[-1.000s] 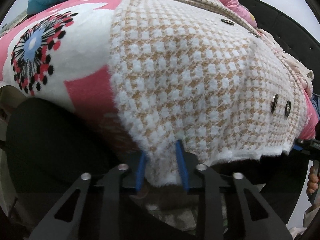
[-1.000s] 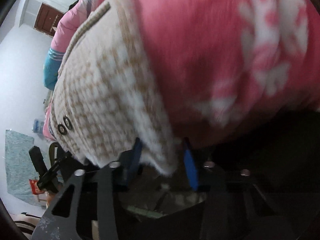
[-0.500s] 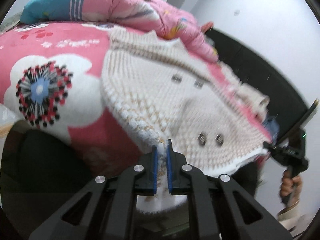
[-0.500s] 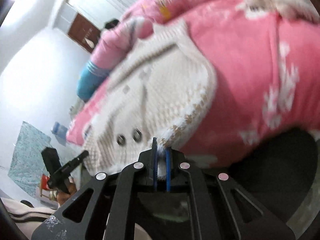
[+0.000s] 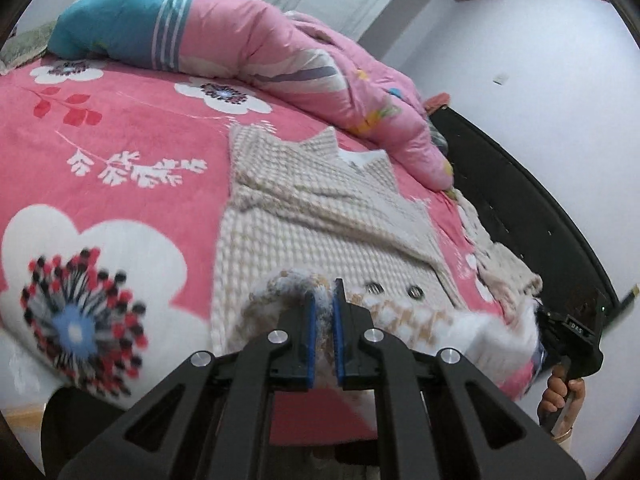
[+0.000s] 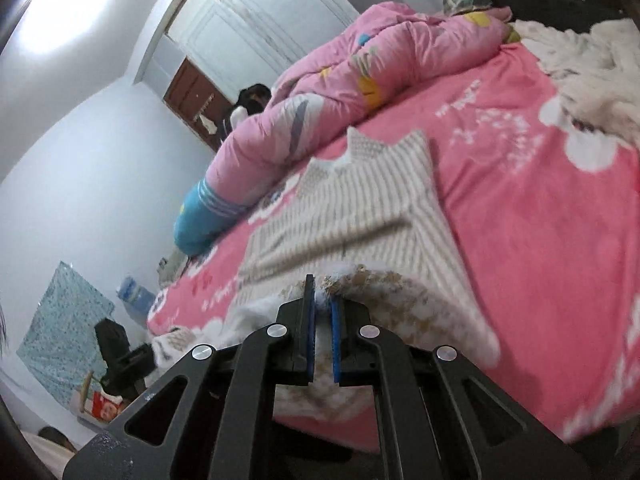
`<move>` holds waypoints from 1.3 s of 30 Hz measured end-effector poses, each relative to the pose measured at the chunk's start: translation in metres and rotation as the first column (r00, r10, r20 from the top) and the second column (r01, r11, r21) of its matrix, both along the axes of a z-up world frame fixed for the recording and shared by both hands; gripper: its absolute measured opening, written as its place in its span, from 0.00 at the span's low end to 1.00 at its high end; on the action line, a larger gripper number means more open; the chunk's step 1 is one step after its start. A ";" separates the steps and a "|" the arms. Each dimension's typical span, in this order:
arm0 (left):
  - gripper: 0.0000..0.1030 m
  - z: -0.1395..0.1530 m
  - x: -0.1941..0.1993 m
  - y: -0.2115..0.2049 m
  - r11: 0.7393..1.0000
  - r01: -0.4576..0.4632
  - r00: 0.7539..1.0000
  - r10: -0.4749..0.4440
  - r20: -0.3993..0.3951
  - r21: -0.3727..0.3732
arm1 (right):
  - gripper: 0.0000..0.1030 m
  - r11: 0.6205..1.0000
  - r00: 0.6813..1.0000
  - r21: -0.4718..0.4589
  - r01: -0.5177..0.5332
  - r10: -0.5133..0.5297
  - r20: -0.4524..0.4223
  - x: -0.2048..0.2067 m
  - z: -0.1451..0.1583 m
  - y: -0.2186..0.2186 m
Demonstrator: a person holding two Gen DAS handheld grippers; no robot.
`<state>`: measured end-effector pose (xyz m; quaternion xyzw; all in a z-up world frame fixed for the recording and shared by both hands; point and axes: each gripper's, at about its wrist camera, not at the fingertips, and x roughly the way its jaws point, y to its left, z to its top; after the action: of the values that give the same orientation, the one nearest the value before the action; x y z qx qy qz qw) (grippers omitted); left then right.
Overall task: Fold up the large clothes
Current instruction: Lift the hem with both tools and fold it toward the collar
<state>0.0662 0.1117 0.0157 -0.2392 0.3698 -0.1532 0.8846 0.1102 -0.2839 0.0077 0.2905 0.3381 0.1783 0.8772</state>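
Pinching the near hem of a beige-and-white checked coat (image 5: 304, 240), the left hand-held gripper (image 5: 323, 312) has its blue pads pressed together on a fluffy corner of the fabric. The right hand-held gripper (image 6: 322, 300) is likewise clamped on the hem's other corner, white fleece showing between its pads. The coat lies spread on a bed under a pink flowered blanket (image 5: 120, 152), collar pointing toward the far side, with the gripped edge raised off the blanket and curling toward the collar. 2 dark buttons (image 5: 394, 290) sit just beyond the lifted hem. A rolled pink quilt (image 5: 280, 52) runs along the far side of the bed, and a cream garment (image 6: 592, 64) lies near the dark headboard (image 5: 540, 216).
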 end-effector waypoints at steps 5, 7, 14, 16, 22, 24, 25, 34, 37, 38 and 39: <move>0.10 -0.019 0.042 0.013 0.998 -0.029 0.998 0.027 -0.049 -0.051 | 0.05 0.999 0.999 0.038 0.031 -0.029 -0.039 0.048 -0.023 -0.019; 0.14 -0.028 0.056 0.019 0.995 -0.040 0.996 0.033 -0.080 -0.088 | 0.05 0.998 0.997 0.047 0.034 -0.030 -0.072 0.067 -0.038 -0.023; 0.65 -0.046 0.073 0.039 0.986 -0.111 0.983 0.091 -0.159 -0.120 | 0.14 0.992 0.969 0.121 0.036 -0.005 -0.245 0.107 -0.101 -0.038; 0.65 -0.042 0.066 0.049 0.984 -0.120 0.985 0.101 -0.140 -0.135 | 0.26 0.990 0.975 0.140 0.030 0.002 -0.221 0.100 -0.094 -0.041; 0.65 -0.020 0.028 0.046 0.996 -0.058 0.997 0.054 -0.061 -0.070 | 0.71 0.998 0.990 0.013 0.058 -0.056 -0.131 0.047 -0.050 -0.046; 0.66 -0.016 0.009 0.031 0.999 0.025 0.999 -0.026 -0.032 -0.032 | 0.74 0.998 0.989 0.007 0.064 -0.063 -0.132 0.027 -0.045 -0.049; 0.66 -0.015 -0.001 0.022 0.998 0.067 0.997 -0.068 -0.021 -0.021 | 0.75 0.997 0.988 0.005 0.072 -0.071 -0.138 0.010 -0.044 -0.052; 0.66 -0.070 -0.025 0.009 0.986 0.062 0.987 -0.083 -0.135 -0.154 | 0.77 0.975 0.948 0.157 0.159 -0.106 -0.302 -0.050 -0.095 -0.061; 0.66 -0.085 -0.014 0.017 0.977 0.015 0.989 -0.045 -0.138 -0.212 | 0.76 0.973 0.953 0.170 0.157 -0.104 -0.283 -0.046 -0.094 -0.061; 0.66 -0.091 -0.010 0.020 0.972 0.000 0.988 -0.036 -0.148 -0.235 | 0.76 0.973 0.954 0.175 0.154 -0.100 -0.282 -0.042 -0.093 -0.059; 0.66 -0.093 -0.007 0.021 0.966 -0.015 0.988 -0.025 -0.152 -0.259 | 0.74 0.974 0.954 0.171 0.149 -0.096 -0.284 -0.038 -0.093 -0.058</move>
<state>0.0594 0.1331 -0.0775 -0.3630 0.4143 -0.1835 0.8142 0.0718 -0.3419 -0.0852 0.4155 0.4187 0.1128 0.7996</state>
